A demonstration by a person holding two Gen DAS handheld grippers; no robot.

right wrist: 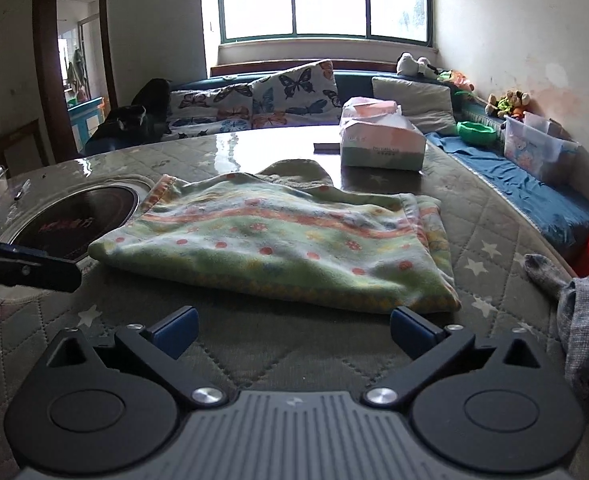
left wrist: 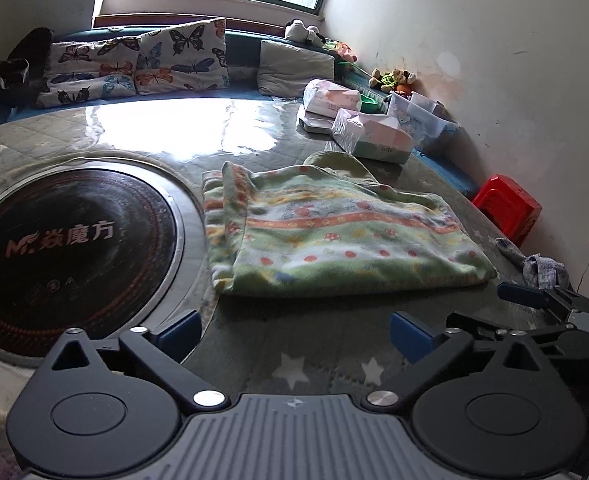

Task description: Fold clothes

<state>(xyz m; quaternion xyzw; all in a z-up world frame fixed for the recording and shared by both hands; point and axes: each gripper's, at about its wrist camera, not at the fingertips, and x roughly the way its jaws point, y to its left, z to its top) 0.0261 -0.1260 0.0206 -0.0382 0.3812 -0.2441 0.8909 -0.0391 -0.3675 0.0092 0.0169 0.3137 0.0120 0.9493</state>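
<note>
"M 炎魔方" on round cooktop (left wrist: 60,248)

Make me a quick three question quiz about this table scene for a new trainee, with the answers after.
1. True or false: the left gripper is shut on the green patterned garment.
2. What lies at the table's right edge, beside the right gripper? A) grey cloth B) a shoe C) a plate
3. Fill in: the garment lies folded between the round black cooktop and the ____ tissue packs.

Key: 1 false, both grippers are open and empty; 2 A, grey cloth; 3 plastic-wrapped.
</note>
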